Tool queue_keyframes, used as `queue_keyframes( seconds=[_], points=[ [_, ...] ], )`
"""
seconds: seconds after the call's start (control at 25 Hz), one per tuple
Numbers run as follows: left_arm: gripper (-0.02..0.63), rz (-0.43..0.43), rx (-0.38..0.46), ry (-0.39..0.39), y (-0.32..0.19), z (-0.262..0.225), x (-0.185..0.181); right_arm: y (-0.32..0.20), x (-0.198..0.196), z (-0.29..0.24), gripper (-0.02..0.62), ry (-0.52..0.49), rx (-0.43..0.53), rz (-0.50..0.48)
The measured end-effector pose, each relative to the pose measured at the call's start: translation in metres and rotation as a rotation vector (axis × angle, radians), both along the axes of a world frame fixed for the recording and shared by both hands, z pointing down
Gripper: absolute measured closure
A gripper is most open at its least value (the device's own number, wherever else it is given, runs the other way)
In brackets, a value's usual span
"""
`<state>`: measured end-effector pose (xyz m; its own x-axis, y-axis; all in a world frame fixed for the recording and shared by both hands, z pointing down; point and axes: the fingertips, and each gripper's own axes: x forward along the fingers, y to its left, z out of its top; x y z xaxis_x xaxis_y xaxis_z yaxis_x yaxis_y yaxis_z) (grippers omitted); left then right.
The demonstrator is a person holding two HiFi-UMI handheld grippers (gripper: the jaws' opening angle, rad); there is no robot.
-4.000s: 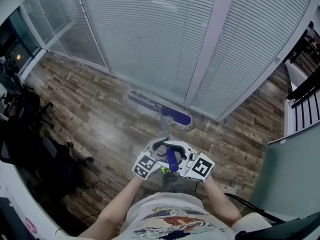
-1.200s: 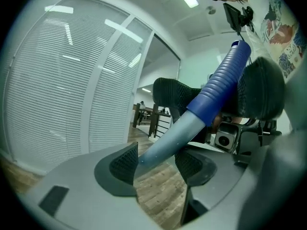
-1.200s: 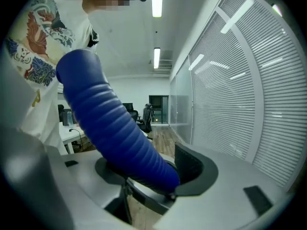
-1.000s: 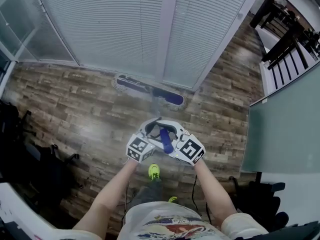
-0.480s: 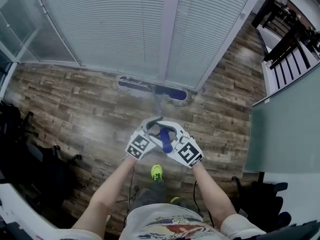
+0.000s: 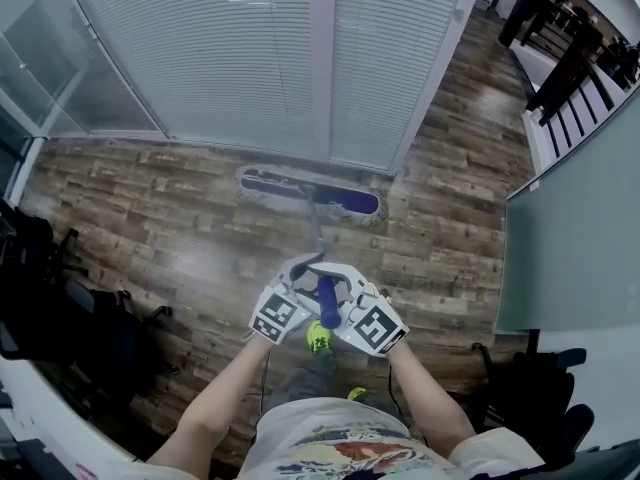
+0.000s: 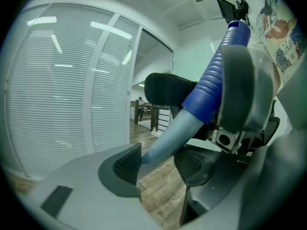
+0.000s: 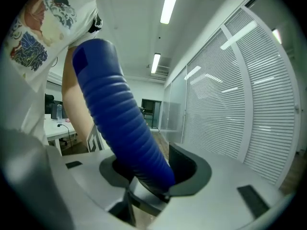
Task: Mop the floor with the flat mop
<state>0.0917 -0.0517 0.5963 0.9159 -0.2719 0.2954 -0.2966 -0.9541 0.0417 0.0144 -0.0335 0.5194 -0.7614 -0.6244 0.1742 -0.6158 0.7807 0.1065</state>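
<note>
Grey-padded left tongs (image 7: 158, 163): partly closed, pressing on the pale shaft (image 7: 168, 137) of the flat mop (image 6: 317, 226). Right tongs (image 8: 153, 169): jaws just been closing, now clamped round the blue ribbed grip (image 8: 120, 128) higher up the same handle. Side by side in front of the person's shirt (image 6: 330, 448), both pointing forward. Further out, mop head (image 6: 310, 193) flat on the wooden floor (image 6: 150, 218), lying along the foot of the blind-covered glass wall (image 6: 230, 48), just beside it
</note>
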Motion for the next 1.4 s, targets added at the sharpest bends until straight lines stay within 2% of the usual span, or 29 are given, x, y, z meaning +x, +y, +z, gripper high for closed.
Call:
queue_keyframes(
  seconds=[0.2,0.52,0.76,0.88,1.0,1.16,1.28,1.4],
  points=[
    [0.397,-0.006,-0.017,0.007,0.11,-0.016,0.019,0.108,0.021,-0.018,0.417,-0.053,-0.035,0.008],
    [0.397,0.01,-0.062,0.072,0.323,-0.042,0.065,0.314,0.072,-0.044,0.416,-0.125,-0.079,0.058],
    [0.397,0.067,-0.083,0.059,0.446,-0.059,0.077,0.433,0.084,-0.061,0.416,-0.11,-0.108,0.059],
    [0.397,0.059,-0.093,0.065,0.472,-0.066,0.073,0.458,0.08,-0.068,0.416,-0.111,-0.111,0.065],
    [0.397,0.086,-0.074,0.031,0.484,-0.061,0.074,0.47,0.082,-0.063,0.416,-0.072,-0.095,0.059],
    [0.405,0.164,-0.003,-0.059,0.491,-0.043,0.079,0.474,0.089,-0.051,0.416,-0.094,-0.061,0.109],
    [0.417,0.199,0.06,-0.077,0.485,-0.043,0.082,0.467,0.09,-0.049,0.427,-0.073,-0.014,0.135],
    [0.423,0.235,0.066,-0.079,0.477,-0.036,0.081,0.457,0.072,-0.048,0.437,-0.063,0.019,0.106]
  ],
)
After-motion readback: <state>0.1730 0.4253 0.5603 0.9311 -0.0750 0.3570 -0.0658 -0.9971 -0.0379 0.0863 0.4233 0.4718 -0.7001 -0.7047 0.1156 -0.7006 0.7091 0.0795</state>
